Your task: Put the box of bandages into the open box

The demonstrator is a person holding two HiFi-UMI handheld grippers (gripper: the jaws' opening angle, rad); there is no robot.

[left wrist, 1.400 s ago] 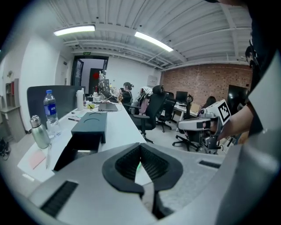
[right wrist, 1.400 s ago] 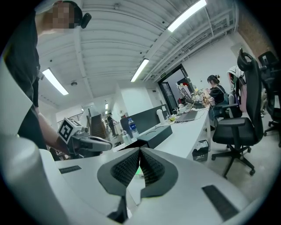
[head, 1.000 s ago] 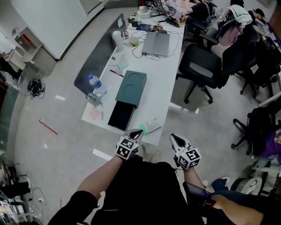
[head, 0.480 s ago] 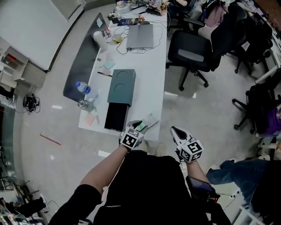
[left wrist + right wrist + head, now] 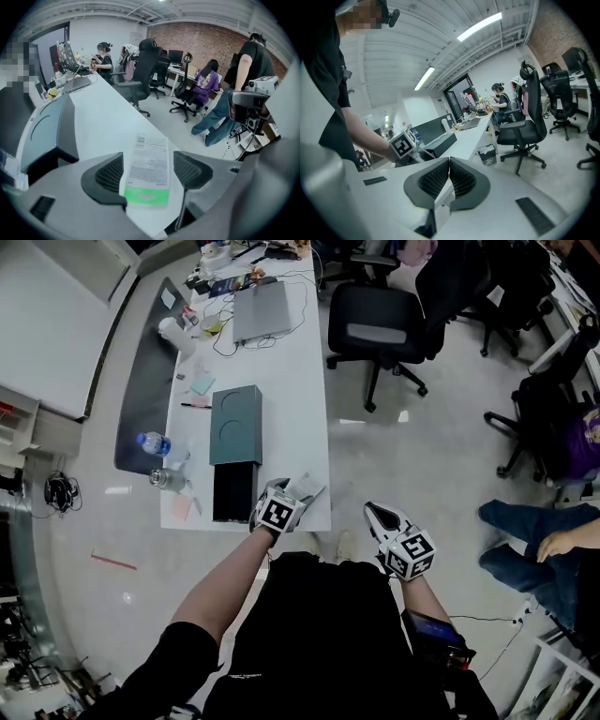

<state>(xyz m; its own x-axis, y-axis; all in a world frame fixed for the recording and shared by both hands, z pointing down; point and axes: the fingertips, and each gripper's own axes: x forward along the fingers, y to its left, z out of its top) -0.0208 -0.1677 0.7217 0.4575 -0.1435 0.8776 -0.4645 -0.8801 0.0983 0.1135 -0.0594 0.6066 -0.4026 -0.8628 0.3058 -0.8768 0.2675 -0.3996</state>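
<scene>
The box of bandages (image 5: 148,165), white with a green near end, lies flat at the near right corner of the white table (image 5: 300,418). My left gripper (image 5: 149,172) straddles its near end. The jaws are opening, and both pads stand clear of the box's sides. In the head view the left gripper (image 5: 284,493) covers part of the bandage box (image 5: 305,489). The open box (image 5: 234,491), a black tray with a dark green lid (image 5: 235,424) behind it, sits just left of that. My right gripper (image 5: 449,176) is shut and empty, held off the table (image 5: 375,515).
A water bottle (image 5: 150,442) and sticky notes stand left of the open box. A laptop (image 5: 261,311) and cables lie at the table's far end. A black office chair (image 5: 375,329) stands to the right of the table, and a seated person (image 5: 553,545) is at the far right.
The head view has swung, so the table now sits further left. My left gripper moved forward over the table's near edge onto the bandage box's end. The right gripper kept its place.
</scene>
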